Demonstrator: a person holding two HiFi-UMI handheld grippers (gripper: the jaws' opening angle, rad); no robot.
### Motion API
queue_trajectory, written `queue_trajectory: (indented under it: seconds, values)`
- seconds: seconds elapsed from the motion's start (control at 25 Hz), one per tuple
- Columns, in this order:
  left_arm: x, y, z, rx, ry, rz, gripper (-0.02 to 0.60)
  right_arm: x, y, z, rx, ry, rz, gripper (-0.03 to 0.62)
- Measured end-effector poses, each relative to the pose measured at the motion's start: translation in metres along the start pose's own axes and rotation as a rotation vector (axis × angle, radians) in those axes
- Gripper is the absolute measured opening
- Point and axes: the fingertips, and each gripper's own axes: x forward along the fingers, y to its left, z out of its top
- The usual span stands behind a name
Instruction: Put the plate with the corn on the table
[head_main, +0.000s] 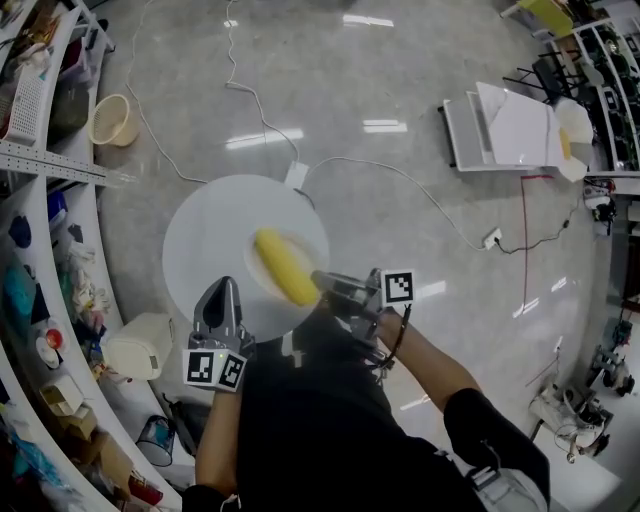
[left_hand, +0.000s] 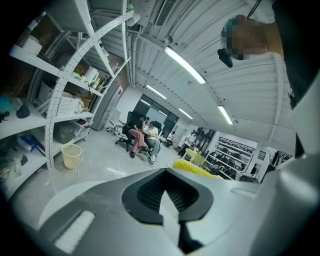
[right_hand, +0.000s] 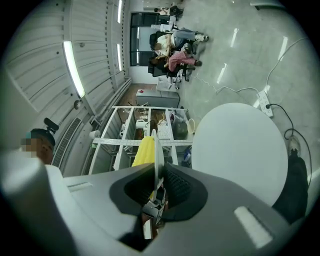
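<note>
A yellow corn cob (head_main: 285, 268) lies on a white plate (head_main: 259, 277). The plate hangs over the near right part of the round white table (head_main: 205, 230). My right gripper (head_main: 328, 282) is shut on the plate's near rim. In the right gripper view the plate (right_hand: 156, 150) shows edge-on between the jaws of the right gripper (right_hand: 159, 187), with the corn (right_hand: 144, 151) on its left and the table (right_hand: 240, 145) beyond. My left gripper (head_main: 224, 292) sits at the table's near edge, left of the plate, with its fingers together and nothing held. The left gripper view shows the left gripper (left_hand: 167, 197) and the corn (left_hand: 197, 168) ahead.
Curved white shelves (head_main: 40, 200) full of items run down the left. A pale basket (head_main: 112, 118), cables and a power strip (head_main: 296, 175) lie on the floor beyond the table. A white box (head_main: 140, 345) stands near left. A white cart (head_main: 505, 125) is far right. Seated people (left_hand: 142, 137) are distant.
</note>
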Motion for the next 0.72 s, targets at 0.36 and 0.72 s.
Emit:
queue_trajectory:
  seconds: [0.36, 0.72]
  values:
    - [0.041, 0.009, -0.021, -0.001, 0.025, -0.002, 0.005, -0.002, -0.035, 0.021, -0.005, 0.076, 0.024, 0.051]
    - [0.068, 0.013, -0.033, 0.007, 0.033, 0.006, 0.005, -0.007, -0.062, 0.04, -0.048, 0.17, 0.004, 0.051]
